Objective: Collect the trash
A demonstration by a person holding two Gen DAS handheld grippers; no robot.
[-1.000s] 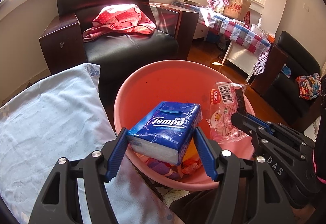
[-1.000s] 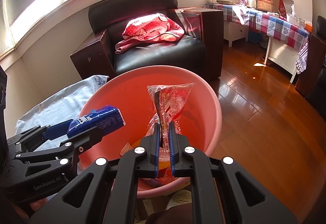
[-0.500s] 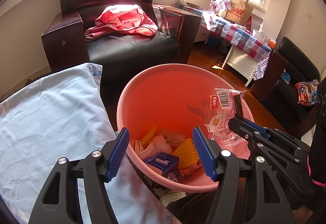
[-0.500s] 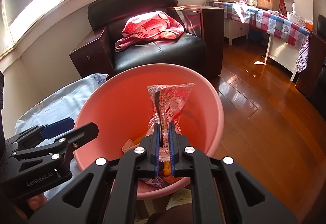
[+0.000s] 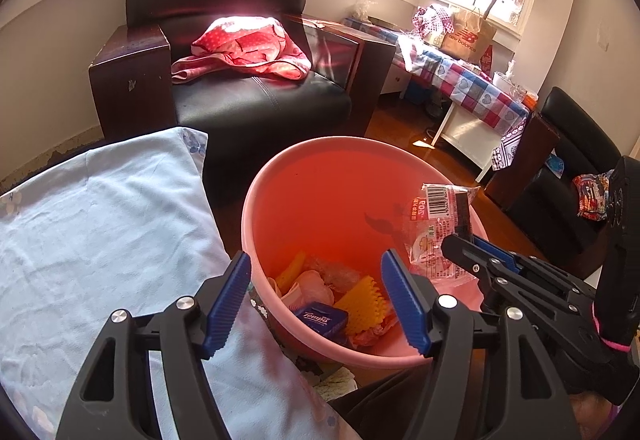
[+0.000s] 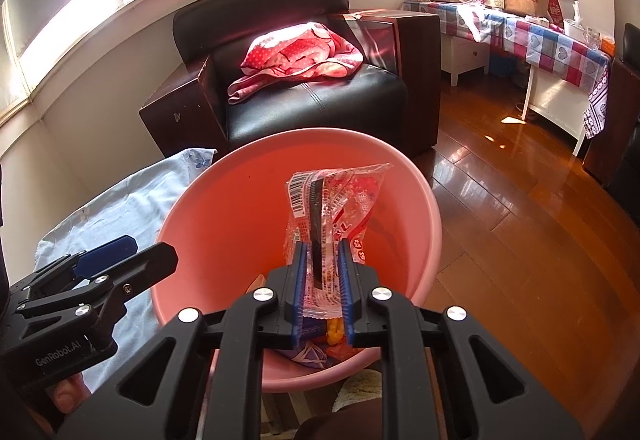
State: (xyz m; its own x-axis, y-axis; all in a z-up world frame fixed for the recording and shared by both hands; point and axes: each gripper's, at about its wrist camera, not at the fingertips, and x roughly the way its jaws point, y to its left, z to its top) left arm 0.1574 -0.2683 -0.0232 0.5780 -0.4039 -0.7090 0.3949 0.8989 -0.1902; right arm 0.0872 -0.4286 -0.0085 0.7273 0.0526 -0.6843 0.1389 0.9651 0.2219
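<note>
tissue pack point(image 5: 321, 320) dropped from wide left gripper point(image 5: 316, 296); right gripper point(image 6: 322, 282) loosening around wrapper point(image 6: 332, 208).

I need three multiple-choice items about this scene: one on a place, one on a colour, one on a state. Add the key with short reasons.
1. Where does the blue tissue pack lie?
A. in the pink basin
B. on the armchair
C. on the floor

2. What colour is the cloth on the armchair?
A. green
B. red
C. black

3. How is the left claw?
A. shut on a bottle
B. open and empty
C. shut on a spoon

Key: 1 A, it rests among trash at the basin's bottom; 2 B, red dotted fabric on the seat; 3 B, its pads stand wide apart.
</note>
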